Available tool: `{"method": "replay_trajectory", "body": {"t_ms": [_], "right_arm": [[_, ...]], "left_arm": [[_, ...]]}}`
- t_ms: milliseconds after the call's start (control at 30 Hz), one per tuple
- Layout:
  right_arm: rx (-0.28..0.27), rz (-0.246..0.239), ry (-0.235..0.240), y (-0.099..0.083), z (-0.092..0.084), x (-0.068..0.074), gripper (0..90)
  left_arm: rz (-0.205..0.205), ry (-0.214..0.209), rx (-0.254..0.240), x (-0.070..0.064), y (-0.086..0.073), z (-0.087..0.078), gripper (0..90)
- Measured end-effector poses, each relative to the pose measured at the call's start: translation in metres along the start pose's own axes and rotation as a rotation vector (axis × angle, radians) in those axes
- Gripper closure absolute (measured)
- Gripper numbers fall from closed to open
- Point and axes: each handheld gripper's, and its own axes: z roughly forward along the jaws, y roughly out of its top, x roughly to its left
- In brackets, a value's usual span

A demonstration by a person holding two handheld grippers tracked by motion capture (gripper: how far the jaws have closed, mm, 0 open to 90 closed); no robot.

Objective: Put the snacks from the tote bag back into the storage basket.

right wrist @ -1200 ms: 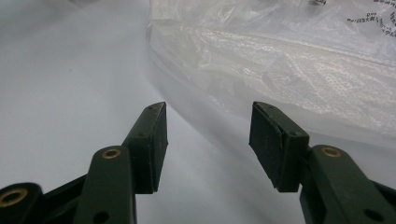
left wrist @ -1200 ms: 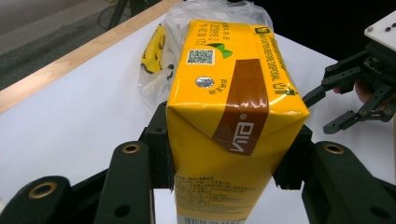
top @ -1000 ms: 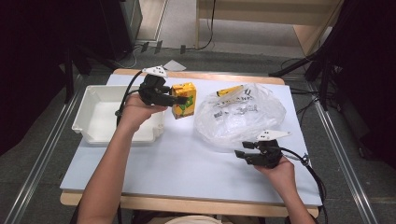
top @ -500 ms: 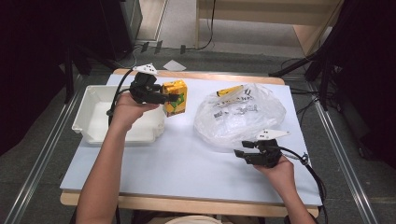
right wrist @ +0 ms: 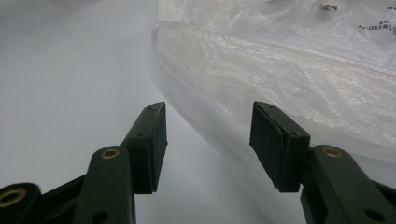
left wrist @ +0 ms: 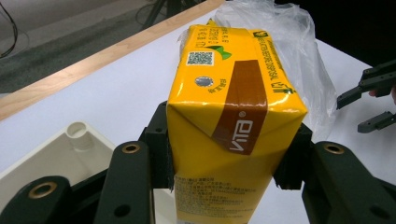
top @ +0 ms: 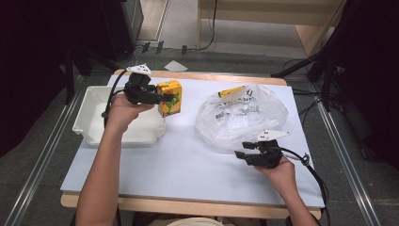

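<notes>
From the high view, my left tongs [top: 162, 98] are clamped on the carton [top: 170, 97], which I hold upright in the air at the right end of the bin [top: 88, 120], over its right rim. The bin lies to the left of the carton and a little nearer to me, so the coming move, as I judge it, is a short carry leftward and then down into the bin. The carton's long axis stands vertical, my tongs reaching it level from the left. My right tongs [top: 242, 155] rest low on the tabletop [top: 188, 165] at the near edge of the bag [top: 241, 115], well apart from the carton; the left hand is plainly the one to finish this.

In the left gripper view, the carton [left wrist: 233, 135] sits between my two pads, gripped on its narrow sides, its top tilted away from the camera. A corner of the bin [left wrist: 70, 149] lies below and left, and the bag [left wrist: 289, 56] behind.

In the right gripper view, my right tongs [right wrist: 208, 144] stand apart with nothing between them, just bare tabletop [right wrist: 70, 70], and the bag [right wrist: 289, 70] just ahead to the right.
</notes>
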Motion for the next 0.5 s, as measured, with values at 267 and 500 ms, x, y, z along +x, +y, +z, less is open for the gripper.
{"method": "replay_trajectory", "body": {"t_ms": [267, 500], "right_arm": [[0.006, -0.001, 0.003, 0.000, 0.000, 0.000, 47.8], [0.008, 0.000, 0.003, 0.000, 0.001, 0.000, 47.8]], "left_arm": [[-0.012, 0.025, -0.007, 0.006, -0.003, -0.009, 52.2], [-0.041, 0.049, -0.019, 0.017, -0.009, -0.018, 52.2]]}}
